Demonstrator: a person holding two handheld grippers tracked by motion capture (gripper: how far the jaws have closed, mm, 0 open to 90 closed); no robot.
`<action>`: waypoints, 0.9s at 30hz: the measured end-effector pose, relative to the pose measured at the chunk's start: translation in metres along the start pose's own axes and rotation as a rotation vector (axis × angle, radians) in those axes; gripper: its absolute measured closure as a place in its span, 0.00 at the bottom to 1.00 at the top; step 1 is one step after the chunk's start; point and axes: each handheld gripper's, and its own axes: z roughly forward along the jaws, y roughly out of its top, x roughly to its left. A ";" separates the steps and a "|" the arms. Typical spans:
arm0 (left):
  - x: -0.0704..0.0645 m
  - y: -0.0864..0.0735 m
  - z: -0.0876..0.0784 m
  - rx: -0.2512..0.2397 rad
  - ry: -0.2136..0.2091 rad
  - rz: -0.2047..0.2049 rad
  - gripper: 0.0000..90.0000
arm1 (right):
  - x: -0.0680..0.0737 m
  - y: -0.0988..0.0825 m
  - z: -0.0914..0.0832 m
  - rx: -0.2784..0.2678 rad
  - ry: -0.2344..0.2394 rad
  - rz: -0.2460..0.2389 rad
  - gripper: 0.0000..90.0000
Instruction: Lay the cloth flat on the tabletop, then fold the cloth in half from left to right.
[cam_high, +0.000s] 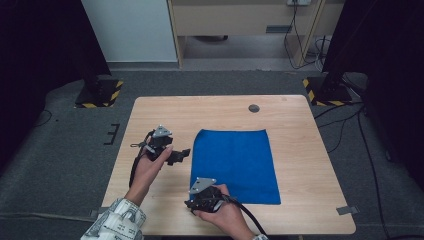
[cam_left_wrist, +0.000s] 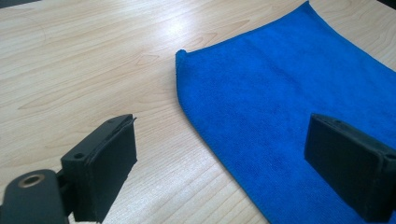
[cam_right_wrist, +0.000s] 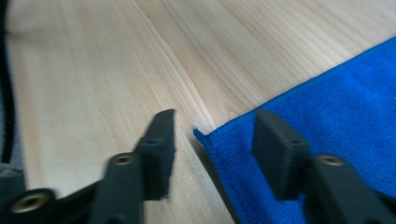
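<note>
A blue cloth (cam_high: 235, 162) lies flat on the wooden table (cam_high: 300, 125). My left gripper (cam_high: 182, 154) hovers at the cloth's left edge and points toward it. In the left gripper view the left gripper (cam_left_wrist: 224, 140) is open, one jaw over bare wood and the other over the cloth (cam_left_wrist: 271, 88). My right gripper (cam_high: 191, 203) is at the cloth's near left corner. In the right gripper view the right gripper (cam_right_wrist: 215, 126) has its jaws apart, with the cloth's corner (cam_right_wrist: 201, 133) in the gap and the pads clear of the fabric.
A small round grommet (cam_high: 254, 108) sits in the tabletop near the far edge. Two stand bases with yellow-black stripes (cam_high: 97, 92) (cam_high: 327, 90) stand on the carpet beyond the far corners. A black cable (cam_high: 250, 217) trails from the right gripper.
</note>
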 end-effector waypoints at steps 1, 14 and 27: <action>-0.001 0.000 0.000 0.001 0.000 0.001 0.09 | 0.000 0.000 0.002 0.007 -0.006 0.001 0.49; -0.007 0.002 0.000 -0.004 -0.010 0.002 0.10 | -0.019 -0.003 0.006 0.009 -0.044 0.108 0.93; 0.008 0.013 0.048 0.077 0.037 0.032 0.21 | -0.008 0.002 -0.003 -0.034 -0.012 0.087 0.94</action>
